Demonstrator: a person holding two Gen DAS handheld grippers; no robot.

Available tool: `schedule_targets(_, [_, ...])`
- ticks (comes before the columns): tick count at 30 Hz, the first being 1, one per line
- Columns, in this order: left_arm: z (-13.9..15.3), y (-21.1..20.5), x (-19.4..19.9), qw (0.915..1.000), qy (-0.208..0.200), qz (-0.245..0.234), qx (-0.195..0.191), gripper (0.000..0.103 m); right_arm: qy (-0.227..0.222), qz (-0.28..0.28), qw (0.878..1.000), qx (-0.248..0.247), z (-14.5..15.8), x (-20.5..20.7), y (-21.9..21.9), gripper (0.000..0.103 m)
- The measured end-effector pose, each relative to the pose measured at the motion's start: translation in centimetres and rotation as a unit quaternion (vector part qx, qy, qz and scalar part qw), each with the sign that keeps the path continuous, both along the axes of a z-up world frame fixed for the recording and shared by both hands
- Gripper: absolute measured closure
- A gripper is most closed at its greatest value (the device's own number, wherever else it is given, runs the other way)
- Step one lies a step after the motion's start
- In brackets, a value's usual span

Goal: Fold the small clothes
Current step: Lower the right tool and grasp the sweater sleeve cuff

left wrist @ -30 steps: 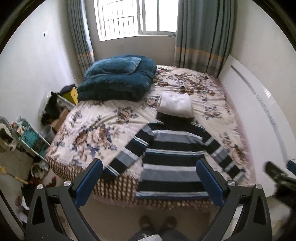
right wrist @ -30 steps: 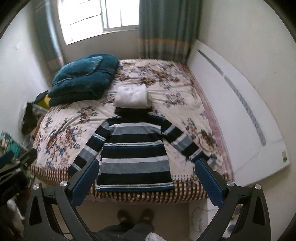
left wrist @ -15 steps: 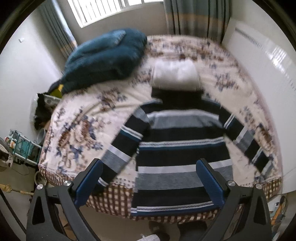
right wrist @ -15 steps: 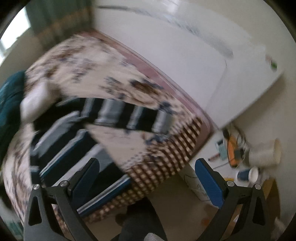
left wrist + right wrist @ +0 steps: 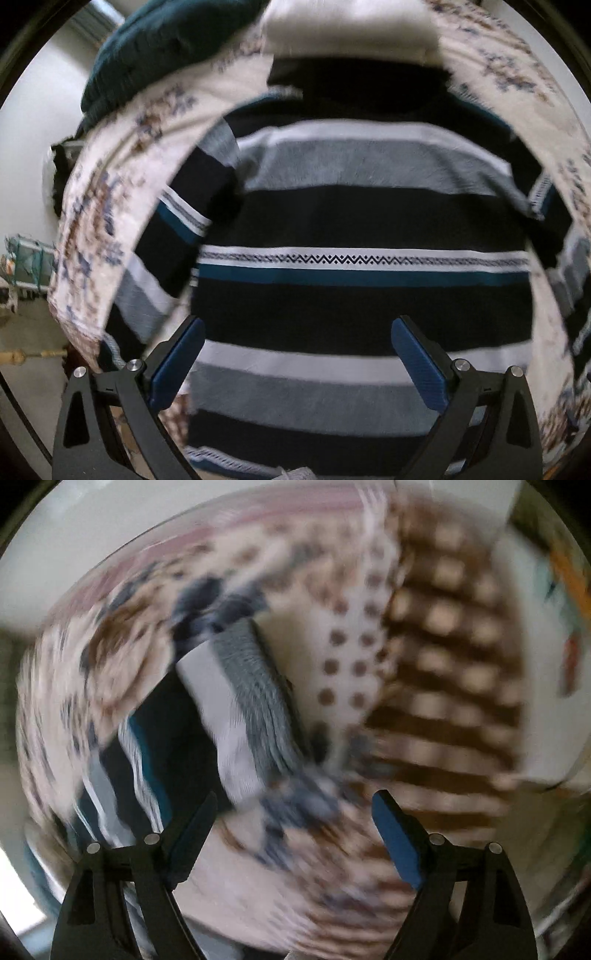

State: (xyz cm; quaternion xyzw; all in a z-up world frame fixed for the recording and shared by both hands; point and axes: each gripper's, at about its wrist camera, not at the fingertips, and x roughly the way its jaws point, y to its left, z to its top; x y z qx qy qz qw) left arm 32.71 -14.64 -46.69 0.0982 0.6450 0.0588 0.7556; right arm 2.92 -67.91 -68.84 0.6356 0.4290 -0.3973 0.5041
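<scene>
A small striped sweater [image 5: 354, 221], black, grey, white and teal, lies flat on the flowered bedspread [image 5: 110, 177] and fills the left wrist view. My left gripper [image 5: 297, 354] hangs open close above its lower body, nothing between the jaws. In the blurred right wrist view my right gripper [image 5: 293, 827] points down near the sweater's right sleeve [image 5: 236, 716], close to its cuff. Its jaws are closing, still wide apart, with only bedspread showing between them.
A folded white cloth [image 5: 351, 29] lies beyond the sweater's collar, and a dark teal quilt [image 5: 177, 44] sits at the far left. The bed's brown chequered side skirt [image 5: 454, 686] drops off beside the sleeve. Floor clutter [image 5: 22, 266] shows left of the bed.
Both grippers have dropped from a high view of the whole bed to just above the sweater. The right one rolled and swung to the right sleeve, and its jaws narrowed a little.
</scene>
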Motion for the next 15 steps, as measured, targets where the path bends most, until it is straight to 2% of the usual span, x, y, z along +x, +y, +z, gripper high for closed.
schedule_targets(2, [-2.2, 0.1, 0.9, 0.9999, 0.010, 0.010, -0.005, 0.000, -0.014, -0.040, 0.999, -0.002, -1.6, 0.4, -0.4, 0.021])
schedule_targets(4, [-4.0, 0.4, 1.5, 0.9997, 0.017, 0.014, -0.010, 0.000, -0.022, -0.068, 0.997, -0.031, -1.8, 1.1, -0.7, 0.029])
schedule_targets(6, [-5.4, 0.6, 2.2, 0.9996, 0.020, 0.016, -0.013, 0.000, -0.018, -0.071, 0.995, -0.063, -1.2, 2.2, -0.9, 0.067])
schedule_targets(8, [-6.3, 1.4, 2.5, 0.9994, 0.022, 0.016, -0.022, 0.000, -0.023, -0.059, 0.995, -0.081, -0.6, 3.6, -0.9, 0.082])
schedule_targets(11, [-6.7, 2.7, 2.7, 0.9991, 0.020, 0.021, -0.030, 0.000, -0.023, -0.024, 0.993, -0.111, 1.5, 6.2, -0.4, 0.086])
schedule_targets(15, [-5.8, 5.5, 3.1, 0.9983, 0.006, 0.040, -0.043, 0.000, -0.021, 0.045, 0.986, -0.160, 6.8, 11.5, 1.5, 0.087])
